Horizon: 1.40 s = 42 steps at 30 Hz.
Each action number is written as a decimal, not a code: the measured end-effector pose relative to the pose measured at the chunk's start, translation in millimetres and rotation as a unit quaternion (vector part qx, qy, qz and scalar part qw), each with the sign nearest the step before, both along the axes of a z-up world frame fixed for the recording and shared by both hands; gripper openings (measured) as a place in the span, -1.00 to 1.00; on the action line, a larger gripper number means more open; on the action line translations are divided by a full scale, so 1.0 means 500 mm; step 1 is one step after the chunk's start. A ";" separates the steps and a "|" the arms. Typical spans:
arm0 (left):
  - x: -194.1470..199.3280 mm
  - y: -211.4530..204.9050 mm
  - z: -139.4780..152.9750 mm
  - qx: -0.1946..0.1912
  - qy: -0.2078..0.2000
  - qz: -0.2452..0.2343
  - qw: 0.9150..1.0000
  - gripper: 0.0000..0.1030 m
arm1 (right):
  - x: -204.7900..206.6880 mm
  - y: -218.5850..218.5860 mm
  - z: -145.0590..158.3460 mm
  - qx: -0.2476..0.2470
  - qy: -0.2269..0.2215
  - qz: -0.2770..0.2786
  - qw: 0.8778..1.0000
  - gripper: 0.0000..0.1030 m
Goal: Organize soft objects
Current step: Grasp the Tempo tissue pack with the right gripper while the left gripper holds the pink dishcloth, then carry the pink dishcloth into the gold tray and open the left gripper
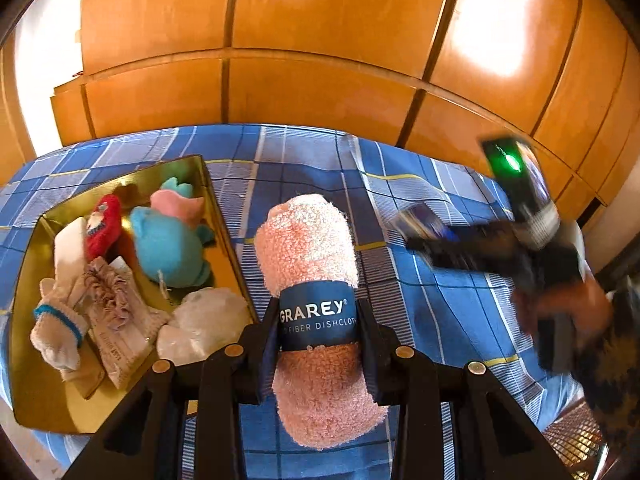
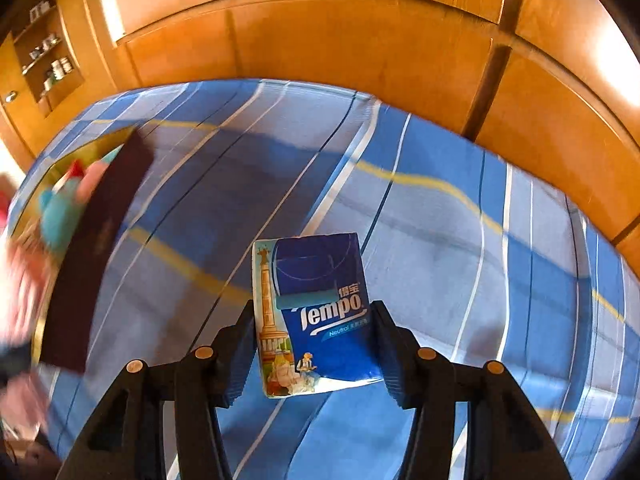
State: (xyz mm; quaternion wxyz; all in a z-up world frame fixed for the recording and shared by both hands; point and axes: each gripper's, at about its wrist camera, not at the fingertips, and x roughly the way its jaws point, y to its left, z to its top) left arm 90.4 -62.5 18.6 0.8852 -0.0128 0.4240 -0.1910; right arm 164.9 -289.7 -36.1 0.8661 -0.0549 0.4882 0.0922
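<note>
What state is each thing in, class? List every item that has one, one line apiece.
Left gripper: shut on the pink dishcloth roll.
Pink dishcloth roll: rolled, banded, held above the checked cloth.
Right gripper: shut on the tissue pack.
Tissue pack: sealed, held.
Gold tray: open, partly filled with soft things.
Blue plush toy: lying in the tray.

Home bedroom: blue plaid bedsheet point(image 1: 440, 280), glossy wooden wardrobe doors point(image 1: 320, 40), shelf niche point(image 2: 44, 56).

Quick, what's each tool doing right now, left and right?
Left tool: shut on the rolled pink dishcloth.
Right tool: shut on the tissue pack.
</note>
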 end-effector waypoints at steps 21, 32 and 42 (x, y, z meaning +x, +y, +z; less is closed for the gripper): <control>-0.053 0.088 0.034 0.017 -0.043 0.070 0.996 -0.30 | -0.105 -0.029 -0.074 0.023 -0.026 -0.048 0.998 0.04; -0.066 0.135 0.024 0.024 -0.045 0.104 0.993 -0.30 | -0.119 -0.018 -0.076 0.006 -0.054 -0.038 0.998 0.04; -0.070 0.178 0.020 0.022 -0.045 0.133 0.990 -0.30 | -0.122 -0.015 -0.076 -0.002 -0.066 -0.035 0.997 0.04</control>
